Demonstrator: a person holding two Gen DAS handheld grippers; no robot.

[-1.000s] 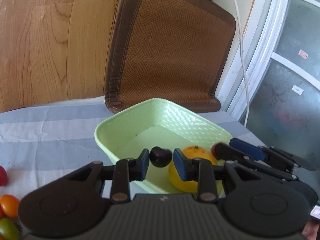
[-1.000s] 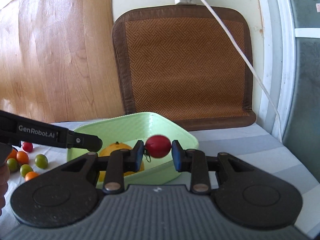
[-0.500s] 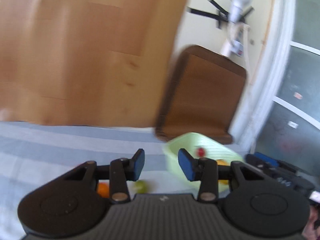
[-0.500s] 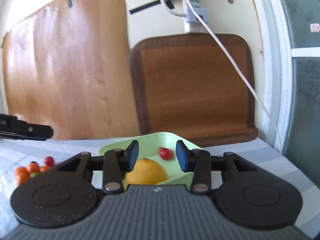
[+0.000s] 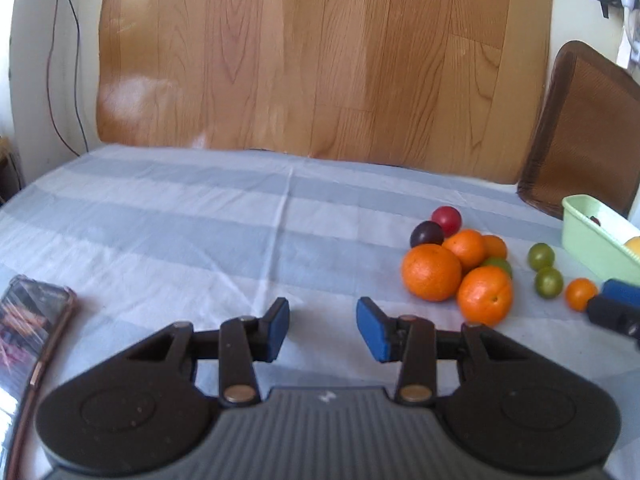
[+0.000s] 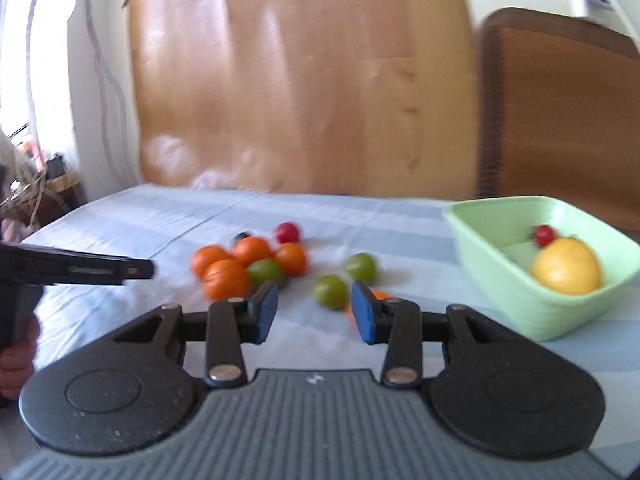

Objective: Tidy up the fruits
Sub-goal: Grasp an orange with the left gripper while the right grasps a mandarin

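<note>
A pile of oranges [image 5: 431, 272], small green fruits [image 5: 549, 282], a dark plum [image 5: 427, 234] and a red fruit [image 5: 446, 218] lies on the striped cloth. The pile also shows in the right wrist view [image 6: 226, 278]. A green basket [image 6: 516, 300] at the right holds a yellow-orange fruit [image 6: 567, 266] and a small red fruit [image 6: 544, 234]. My left gripper [image 5: 323, 334] is open and empty, left of the pile. My right gripper [image 6: 313, 312] is open and empty, just short of a green fruit [image 6: 329, 292].
A phone [image 5: 28, 336] lies at the cloth's left edge. A brown woven mat [image 5: 588, 128] leans on the wall behind the basket. A wooden board [image 5: 320, 60] stands at the back. The right gripper's tip [image 5: 618, 308] shows at the right edge.
Both grippers let go of their fruits into the basket and opened. Both have swung left, away from the basket and toward the fruit pile.
</note>
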